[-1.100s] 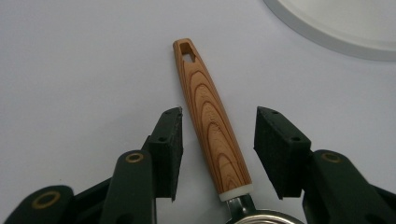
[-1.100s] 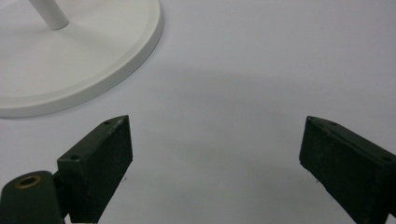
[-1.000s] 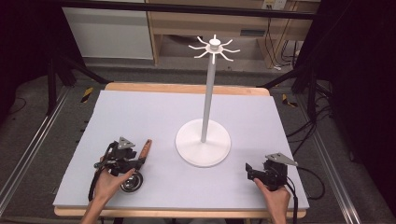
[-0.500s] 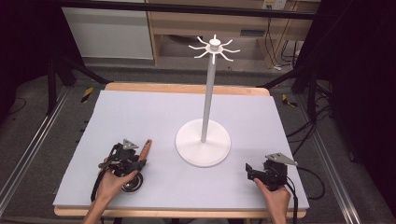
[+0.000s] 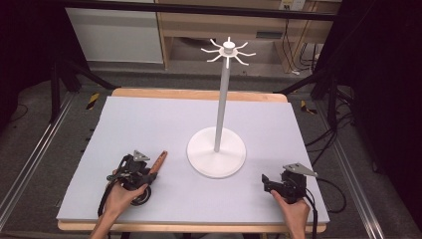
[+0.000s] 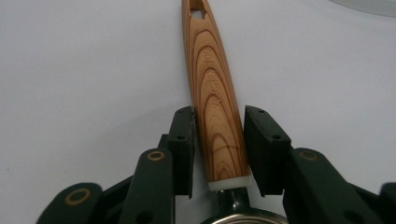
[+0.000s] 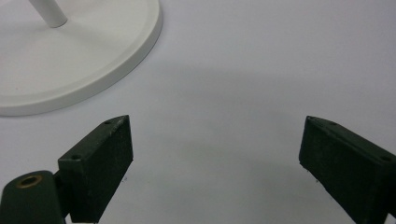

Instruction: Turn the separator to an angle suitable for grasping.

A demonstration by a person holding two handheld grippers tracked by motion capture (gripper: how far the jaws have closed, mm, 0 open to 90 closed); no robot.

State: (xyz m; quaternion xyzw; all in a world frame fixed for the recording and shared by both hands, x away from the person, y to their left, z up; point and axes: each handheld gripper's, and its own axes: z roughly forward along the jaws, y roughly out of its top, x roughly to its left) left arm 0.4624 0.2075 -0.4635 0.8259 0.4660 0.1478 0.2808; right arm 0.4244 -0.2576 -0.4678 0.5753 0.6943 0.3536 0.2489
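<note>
Near the white stand's round base [image 5: 216, 152], on its left side, the left claw [image 5: 142, 172] has shifted closer toward the stand over the last second and now sits over the wooden handle [image 6: 217, 100] of a small strainer-like utensil lying flat on the tabletop [image 5: 149, 124]. From the left gripper view, its jaws flank the handle just above the white collar where wood meets metal rim [image 6: 243, 217]; the left pad looks to be touching the wood, the right one close beside it (a thin gap seems to remain), so the grip is probably closing rather than firm. That suggests the pick-up is about to happen, likely to hang the utensil by the hole at the handle's far end on one of the hooks [image 5: 228, 50] atop the stand's pole.

Right of the base, the right claw [image 5: 268, 183] rests low on the tabletop, jaws spread wide with nothing between them.

Between utensil and stand nothing lies in the way; the pole itself and the height of the hooks are the main things to steer around.
</note>
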